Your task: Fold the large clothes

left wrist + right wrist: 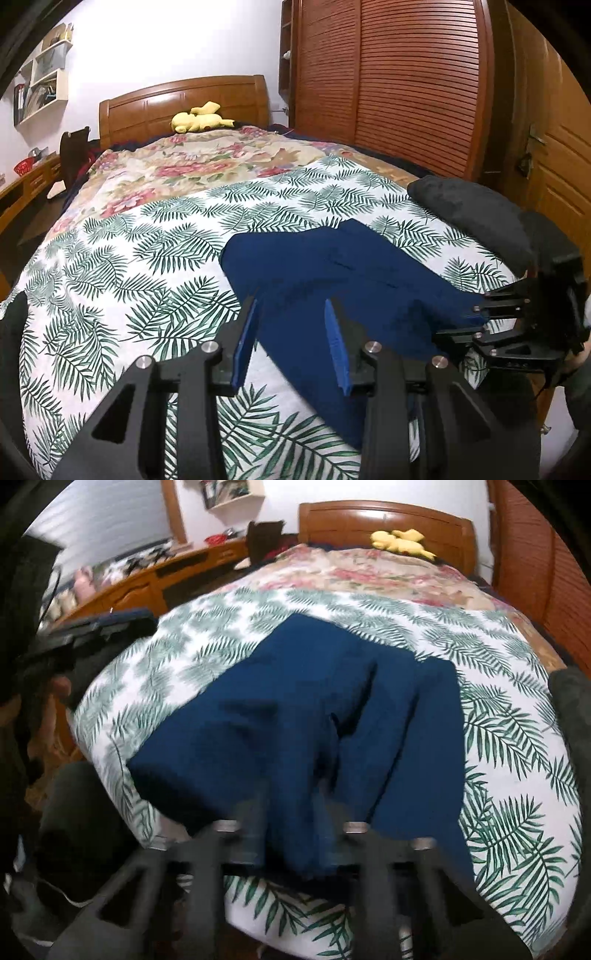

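I see one soft navy garment (pixel 332 280) rumpled on the fern-print bed (pixel 147 258). My left gripper (pixel 291 314) gapes wide above it; my right gripper (pixel 291 812) pinches its near hem.

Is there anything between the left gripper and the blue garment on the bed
Nothing visible. The left gripper hangs open directly above the blue garment, only air between its fingers and the cloth. The dark gray garment lies off toward the wardrobe side, out of the way.

Your garment (pixel 332 273) flat on the bedspread (pixel 129 258), another garment (pixel 469 206) right, plush toy (pixel 199 120) behind near the headboard (pixel 184 99).
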`<state>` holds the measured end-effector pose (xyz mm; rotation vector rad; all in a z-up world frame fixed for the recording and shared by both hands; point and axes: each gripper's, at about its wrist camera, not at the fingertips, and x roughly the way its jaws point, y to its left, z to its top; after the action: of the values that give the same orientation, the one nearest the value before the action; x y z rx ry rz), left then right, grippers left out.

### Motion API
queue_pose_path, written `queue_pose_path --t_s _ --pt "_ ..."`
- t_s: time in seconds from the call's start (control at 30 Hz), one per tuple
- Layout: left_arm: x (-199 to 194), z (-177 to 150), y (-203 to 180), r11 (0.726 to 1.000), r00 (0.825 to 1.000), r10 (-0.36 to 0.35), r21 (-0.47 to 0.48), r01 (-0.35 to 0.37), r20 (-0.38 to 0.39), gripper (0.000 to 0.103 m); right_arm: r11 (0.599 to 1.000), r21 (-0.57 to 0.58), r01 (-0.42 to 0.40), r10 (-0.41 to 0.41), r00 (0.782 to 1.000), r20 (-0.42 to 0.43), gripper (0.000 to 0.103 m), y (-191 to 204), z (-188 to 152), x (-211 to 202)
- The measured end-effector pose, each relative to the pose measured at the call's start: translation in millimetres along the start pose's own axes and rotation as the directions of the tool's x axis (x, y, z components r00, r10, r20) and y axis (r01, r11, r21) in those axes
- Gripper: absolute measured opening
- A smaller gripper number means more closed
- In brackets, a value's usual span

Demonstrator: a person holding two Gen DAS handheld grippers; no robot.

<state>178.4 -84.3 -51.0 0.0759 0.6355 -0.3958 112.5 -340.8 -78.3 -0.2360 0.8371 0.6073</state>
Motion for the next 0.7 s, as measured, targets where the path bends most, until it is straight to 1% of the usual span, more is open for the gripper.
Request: queue_pose_path --t_s 0.07,0.17,0.23,0.27,0.37,0.43,0.5,0.53,0.57,0.6,0.63,0.67,0.7 --pt "6 1 4 1.000 1.000 -0.001 0.000 0.001 -0.004 0.036 0.999 -0.012 0.036 -0.035 0.999 0.019 0.008 2 1 -9" --pt "20 6 9 1.000 1.000 -0.009 0.002 0.009 -0.016 0.036 0.995 0.000 0.102 -0.102 0.991 0.087 0.006 -4 9 -35" --pt "30 11 9 1.000 1.000 -0.019 0.008 0.019 -0.022 0.037 0.984 0.005 0.178 -0.177 0.976 0.123 0.006 -9 10 -56" --pt "34 14 9 1.000 0.999 -0.026 0.010 0.026 -0.023 0.037 0.981 0.012 0.196 -0.196 0.972 0.127 0.006 -14 10 -62" --pt "52 25 8 0.999 0.998 -0.044 0.018 0.045 -0.032 0.037 0.975 0.067 0.210 -0.216 0.970 0.108 0.006 -34 0 -73" --pt "64 32 6 0.998 0.998 -0.049 0.034 0.050 -0.033 0.038 0.964 0.098 0.248 -0.256 0.964 0.076 0.009 -43 -8 -67" --pt "79 37 7 0.997 0.997 -0.060 0.036 0.062 -0.045 0.038 0.958 0.150 0.245 -0.254 0.966 0.045 0.012 -51 -19 -59" --pt "87 39 7 0.997 0.997 -0.059 0.035 0.061 -0.054 0.038 0.957 0.169 0.238 -0.248 0.968 0.042 0.019 -53 -21 -59" --pt "95 41 8 0.997 0.996 -0.057 0.039 0.060 -0.061 0.039 0.950 0.189 0.248 -0.259 0.965 0.034 0.028 -54 -25 -56" --pt "101 41 9 0.997 0.996 -0.056 0.041 0.058 -0.067 0.039 0.945 0.197 0.261 -0.273 0.962 0.031 0.033 -54 -29 -56" --pt "107 42 11 0.997 0.996 -0.055 0.044 0.058 -0.074 0.039 0.939 0.209 0.272 -0.284 0.958 0.030 0.042 -55 -32 -55" --pt "112 43 13 0.997 0.995 -0.054 0.049 0.058 -0.078 0.039 0.931 0.242 0.275 -0.290 0.957 0.028 0.049 -59 -36 -53" --pt "118 44 15 0.997 0.995 -0.051 0.053 0.055 -0.083 0.039 0.926 0.263 0.269 -0.286 0.958 0.027 0.052 -61 -38 -52"
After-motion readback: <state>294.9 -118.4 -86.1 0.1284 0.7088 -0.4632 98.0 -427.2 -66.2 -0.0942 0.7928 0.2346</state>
